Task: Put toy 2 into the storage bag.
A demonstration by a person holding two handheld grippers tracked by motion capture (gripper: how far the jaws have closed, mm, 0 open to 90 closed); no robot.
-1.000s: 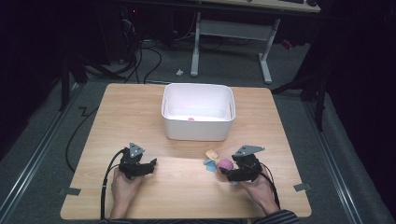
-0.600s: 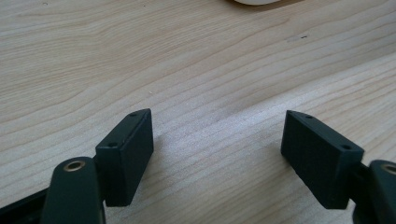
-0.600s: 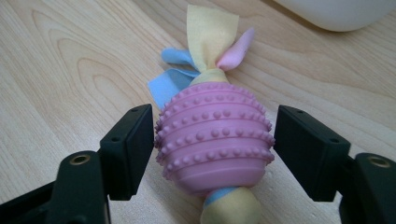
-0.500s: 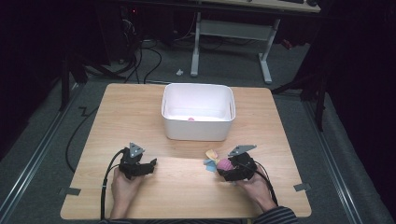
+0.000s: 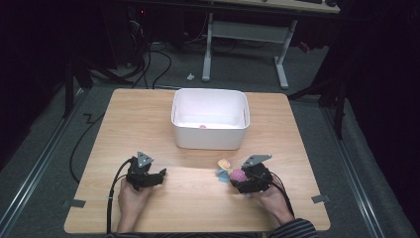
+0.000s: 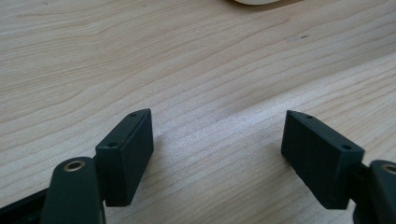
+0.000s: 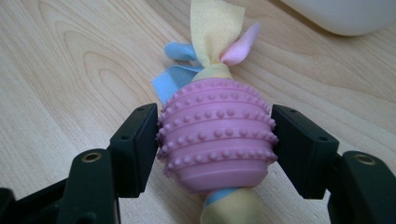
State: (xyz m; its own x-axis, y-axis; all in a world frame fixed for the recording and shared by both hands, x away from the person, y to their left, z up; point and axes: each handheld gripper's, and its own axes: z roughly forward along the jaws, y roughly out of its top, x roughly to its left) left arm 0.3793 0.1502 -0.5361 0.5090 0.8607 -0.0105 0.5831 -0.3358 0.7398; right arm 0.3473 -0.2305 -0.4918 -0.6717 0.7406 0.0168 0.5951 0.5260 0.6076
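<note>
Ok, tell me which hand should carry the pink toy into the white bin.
Right. The right claw already has its jaws against the pink toy, near the white bin. The left claw stands open over bare table, away from the toy.

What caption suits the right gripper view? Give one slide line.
Right gripper clamps a pink studded toy with fleece strips on the wooden table.

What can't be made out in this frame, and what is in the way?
- Small pink item in the bin, high view: too small to identify.
- Lower end of the pink toy, right gripper view: cut off by the bottom edge.
- Toy in the high view: mostly hidden under the right tool.
- Bin in the left gripper view: cut off by the top edge.
</note>
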